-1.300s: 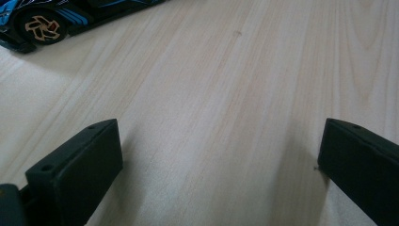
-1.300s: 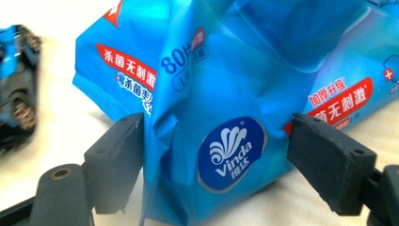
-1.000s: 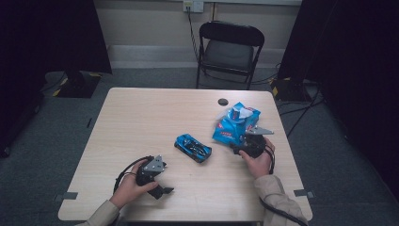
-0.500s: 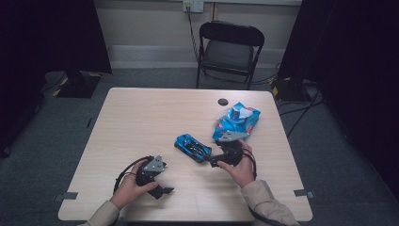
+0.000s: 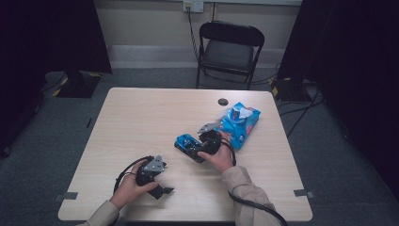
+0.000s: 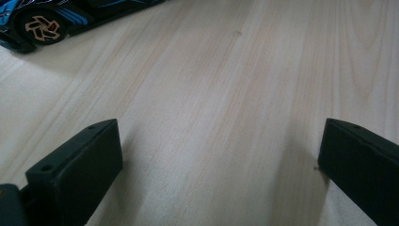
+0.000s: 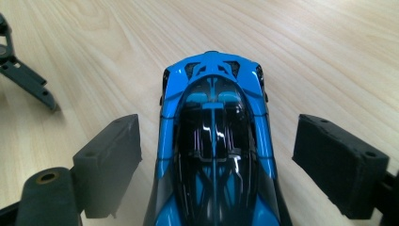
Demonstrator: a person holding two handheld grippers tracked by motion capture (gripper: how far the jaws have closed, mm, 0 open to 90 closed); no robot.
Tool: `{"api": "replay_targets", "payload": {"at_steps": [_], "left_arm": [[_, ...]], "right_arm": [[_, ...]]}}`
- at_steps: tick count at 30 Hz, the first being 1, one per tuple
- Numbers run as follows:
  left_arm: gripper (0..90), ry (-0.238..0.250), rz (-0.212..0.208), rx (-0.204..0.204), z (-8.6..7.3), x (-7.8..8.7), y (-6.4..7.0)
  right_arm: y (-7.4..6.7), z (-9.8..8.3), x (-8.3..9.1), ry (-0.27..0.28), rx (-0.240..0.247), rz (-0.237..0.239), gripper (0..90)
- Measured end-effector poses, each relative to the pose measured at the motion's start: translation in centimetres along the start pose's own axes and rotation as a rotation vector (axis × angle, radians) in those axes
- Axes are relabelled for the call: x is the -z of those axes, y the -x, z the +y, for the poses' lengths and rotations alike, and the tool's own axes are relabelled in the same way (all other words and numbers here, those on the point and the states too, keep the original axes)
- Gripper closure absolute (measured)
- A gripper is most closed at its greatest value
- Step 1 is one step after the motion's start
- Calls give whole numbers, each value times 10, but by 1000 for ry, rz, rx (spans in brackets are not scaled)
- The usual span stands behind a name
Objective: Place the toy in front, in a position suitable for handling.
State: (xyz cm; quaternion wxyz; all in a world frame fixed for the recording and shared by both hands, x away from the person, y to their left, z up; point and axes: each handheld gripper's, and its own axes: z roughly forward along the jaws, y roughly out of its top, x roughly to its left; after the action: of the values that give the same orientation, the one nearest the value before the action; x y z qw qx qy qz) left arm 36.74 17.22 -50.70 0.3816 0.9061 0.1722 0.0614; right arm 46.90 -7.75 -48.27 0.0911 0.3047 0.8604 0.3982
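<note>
A blue and black toy car (image 5: 184,142) lies near the middle of the table (image 5: 141,117). My right gripper (image 5: 195,149) is open, with one jaw on each side of the car (image 7: 211,89) and a gap on both sides. In the right gripper view (image 7: 217,146) the car's roof runs up between the jaws. My left gripper (image 5: 162,182) rests near the table's front left, open and holding nothing. In the left gripper view (image 6: 219,146) there is bare wood between the jaws, and one wheel of the car (image 6: 42,23) shows at the top left.
A crumpled blue bag (image 5: 241,123) lies just right of the right hand. A small black disc (image 5: 222,101) sits near the table's far edge. A black folding chair (image 5: 229,47) stands behind the table. One jaw of the left gripper (image 7: 26,77) shows in the right gripper view.
The right gripper has moved left from beside the blue bag to the toy car and now straddles it. The left gripper has stayed where it was.
</note>
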Motion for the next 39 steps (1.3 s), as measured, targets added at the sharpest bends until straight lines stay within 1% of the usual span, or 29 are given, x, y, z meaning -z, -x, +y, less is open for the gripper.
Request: {"api": "replay_targets", "payload": {"at_steps": [1, 2, 4, 5, 7, 8, 9, 10, 13, 14, 15, 18, 21, 23, 25, 26, 27, 28, 32, 33, 37, 38, 39], "left_arm": [[0, 1, 0, 0, 0, 0, 0], [0, 0, 0, 0, 0, 0, 0], [0, -2, 0, -3, 0, 0, 0], [0, -2, 0, -3, 0, 0, 0], [0, -2, 0, -3, 0, 0, 0], [0, -2, 0, -3, 0, 0, 0], [0, -2, 0, -3, 0, 0, 0], [0, -3, 0, -3, 0, 0, 0], [0, -2, 1, -3, 0, 0, 0], [0, -1, 0, -3, 0, 0, 0], [0, -3, 0, -3, 0, 0, 0], [0, -2, 0, -2, 0, 0, 0], [0, -2, 1, -3, 0, 0, 0], [0, -2, 0, -3, 0, 0, 0], [0, -2, 2, -4, 0, 0, 0], [0, -2, 1, -3, 0, 0, 0], [0, -2, 2, -3, 0, 0, 0], [0, -1, 1, -3, 0, 0, 0], [0, -2, 1, -3, 0, 0, 0], [0, -2, 2, -3, 0, 0, 0], [0, -2, 0, -4, 0, 0, 0], [0, -2, 0, -4, 0, 0, 0], [0, -2, 0, -4, 0, 0, 0]], "right_arm": [[0, 0, 0, 0, 0, 0, 159], [2, 1, -7, -26, -10, 5, 165], [2, 0, -10, -33, -16, 10, 169], [2, -1, -12, -35, -11, 18, 174], [1, -1, -14, -45, -4, 17, 177], [0, -2, -16, -56, 6, 11, 177], [0, -3, -17, -63, 9, 15, 186], [-1, -3, -20, -79, 5, 14, 172], [-2, -4, -21, -65, 5, 13, 183], [-3, -4, -22, -64, 19, 5, 187], [-4, -5, -22, -58, 23, 5, 184], [-6, -4, -23, -67, 28, -15, 189], [-7, -4, -23, -66, 29, -22, 195], [-7, -5, -21, -56, 0, -27, 211], [-5, -5, -18, -44, -28, -30, 278], [-5, -5, -16, -26, -23, -38, 279], [-6, -4, -16, -48, -10, -45, 279], [-7, -5, -16, -54, 16, -57, 279], [-8, -4, -15, -59, 0, -61, 280], [-7, -4, -15, -55, -19, -58, 280], [-8, -4, -13, -58, -16, -65, 281], [-7, -4, -12, -50, -19, -72, 280], [-6, -4, -11, -48, -19, -68, 280]]}}
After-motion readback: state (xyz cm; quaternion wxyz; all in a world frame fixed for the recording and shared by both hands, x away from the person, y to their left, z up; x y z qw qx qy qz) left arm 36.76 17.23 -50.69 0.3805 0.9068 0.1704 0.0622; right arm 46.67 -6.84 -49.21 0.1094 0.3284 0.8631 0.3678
